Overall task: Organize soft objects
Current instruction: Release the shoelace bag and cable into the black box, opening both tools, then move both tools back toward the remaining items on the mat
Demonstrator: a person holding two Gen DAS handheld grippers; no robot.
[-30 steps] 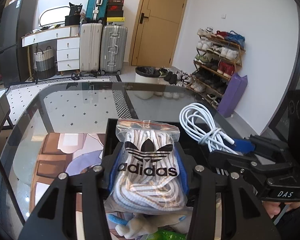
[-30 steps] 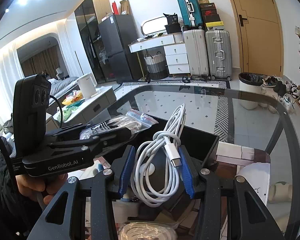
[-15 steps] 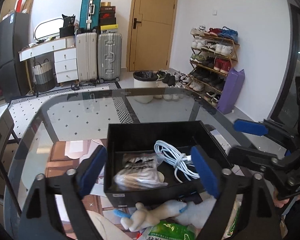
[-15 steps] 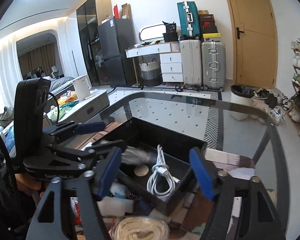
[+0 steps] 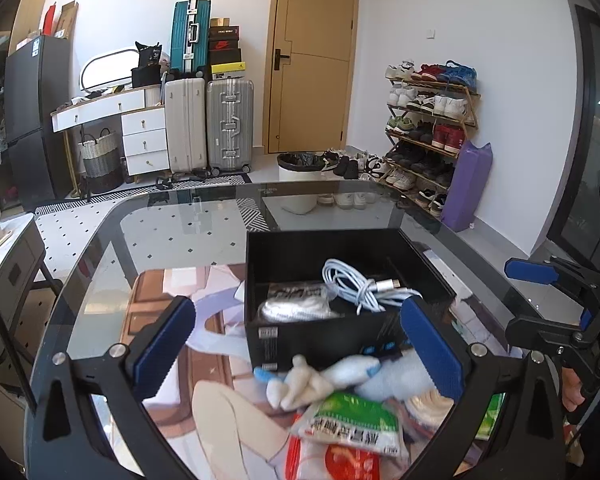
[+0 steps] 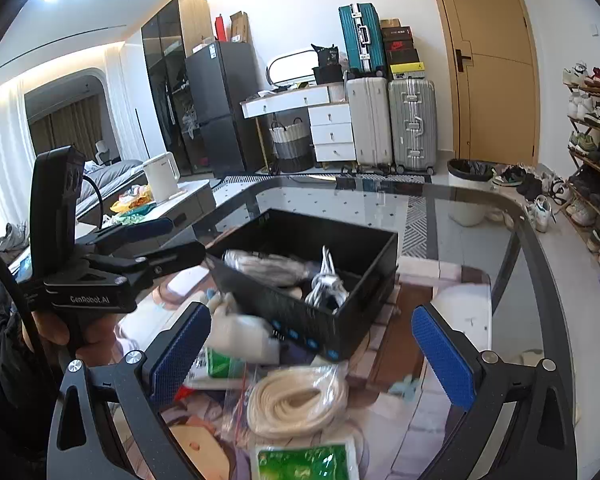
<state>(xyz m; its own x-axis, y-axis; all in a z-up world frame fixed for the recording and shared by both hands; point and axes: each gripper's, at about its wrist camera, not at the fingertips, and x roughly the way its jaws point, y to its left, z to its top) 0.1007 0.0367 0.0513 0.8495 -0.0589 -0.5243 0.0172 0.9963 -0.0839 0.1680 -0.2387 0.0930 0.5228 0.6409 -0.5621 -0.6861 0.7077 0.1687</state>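
The clear zip bag of striped laces (image 5: 300, 307) (image 6: 266, 266) and the coiled white charging cable (image 5: 362, 285) (image 6: 327, 280), each clamped a second ago, now lie side by side inside the open black rectangular box (image 5: 328, 340) (image 6: 300, 316), bag left, cable right. The box stands mid-way along the glass counter (image 5: 180, 232) (image 6: 460, 208). Both the left claw (image 5: 300, 356) and the right claw (image 6: 312, 350) have pulled back, spread wide and empty, above the white plush toy (image 5: 300, 384) and cream rope coil (image 6: 296, 400) at the near edge.
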